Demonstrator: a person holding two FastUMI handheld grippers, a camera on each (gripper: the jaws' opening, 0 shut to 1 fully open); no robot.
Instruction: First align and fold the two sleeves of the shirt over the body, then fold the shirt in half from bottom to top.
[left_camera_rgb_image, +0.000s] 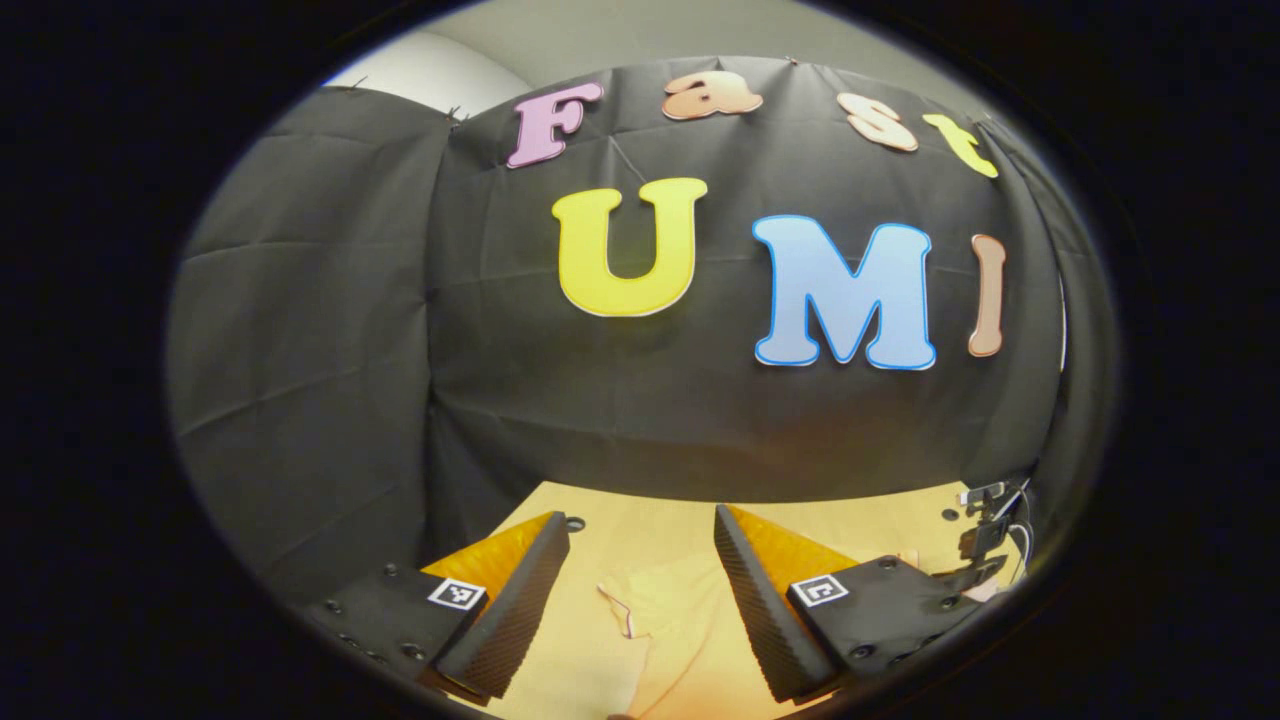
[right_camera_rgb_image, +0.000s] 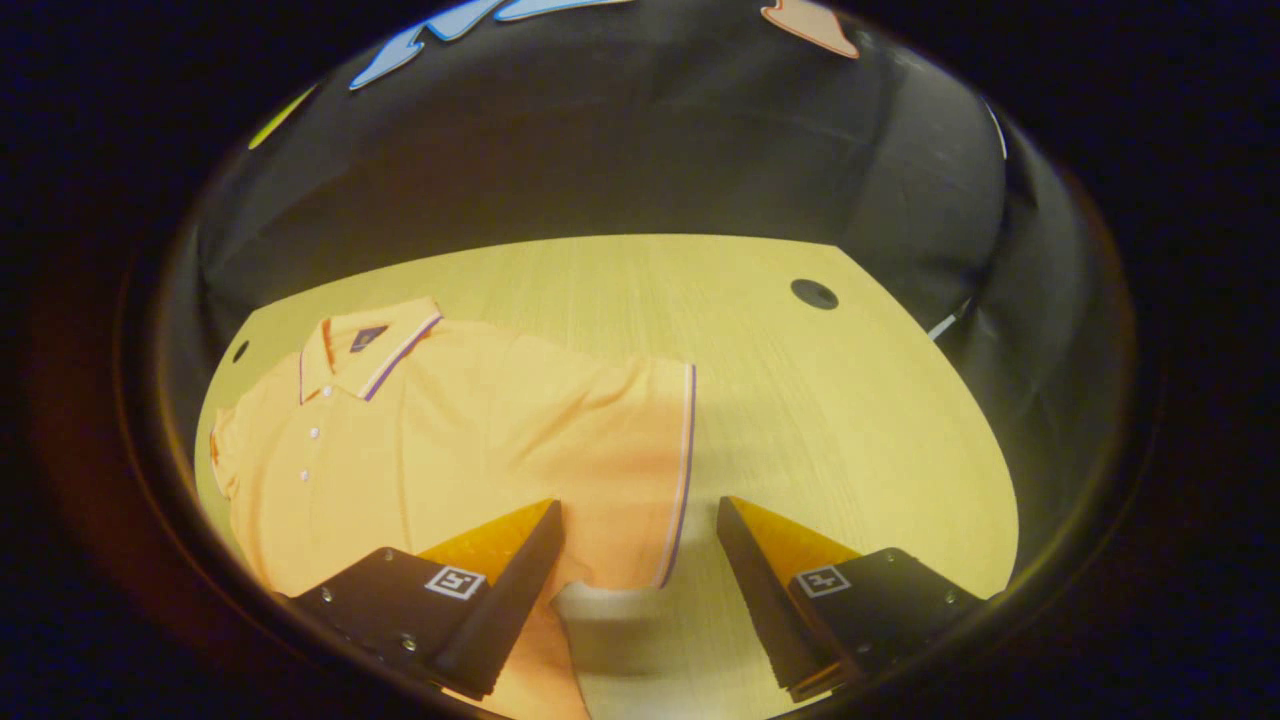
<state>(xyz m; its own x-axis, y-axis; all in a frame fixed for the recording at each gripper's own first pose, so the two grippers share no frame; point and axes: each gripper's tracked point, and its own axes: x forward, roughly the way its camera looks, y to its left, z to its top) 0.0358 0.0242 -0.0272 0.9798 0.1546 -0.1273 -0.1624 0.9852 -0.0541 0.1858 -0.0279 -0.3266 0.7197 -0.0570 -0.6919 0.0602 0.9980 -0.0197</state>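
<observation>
Where spread, sleeve (right_camera_rgb_image: 640, 470) between right claw (right_camera_rgb_image: 640, 560).

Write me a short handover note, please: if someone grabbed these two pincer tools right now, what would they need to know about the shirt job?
Left gripper: open, holding nothing, over a patch of the shirt.
Right gripper: open, holding nothing, poised above the sleeve, whose striped cuff edge lies between its fingers.
Shirt: flat on the wooden table, collar toward the far left in the right gripper view, that sleeve spread outward.
Done: no fold visible yet.
Left: fold both sleeves over the body, then fold bottom up to top.
</observation>
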